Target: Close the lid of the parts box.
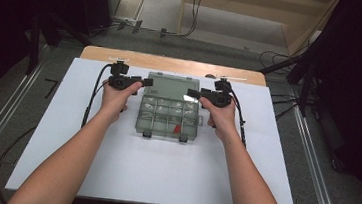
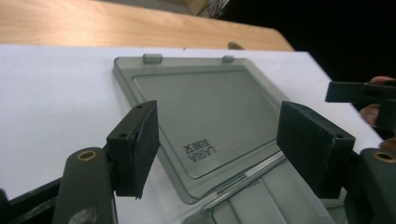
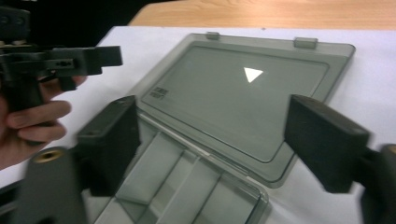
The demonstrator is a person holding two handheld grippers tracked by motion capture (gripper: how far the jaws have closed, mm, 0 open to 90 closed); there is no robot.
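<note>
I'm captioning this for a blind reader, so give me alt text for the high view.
A grey translucent compartment box lies open on a white sheet, its lid flat behind it. Two hands hold the left gripper and right gripper at the lid's side edges, jaws open.

Both forearms are left bare, no sleeves. The left gripper and right gripper are made black, with blocky rectangular jaws, brass-coloured screw holes and black cables.
</note>
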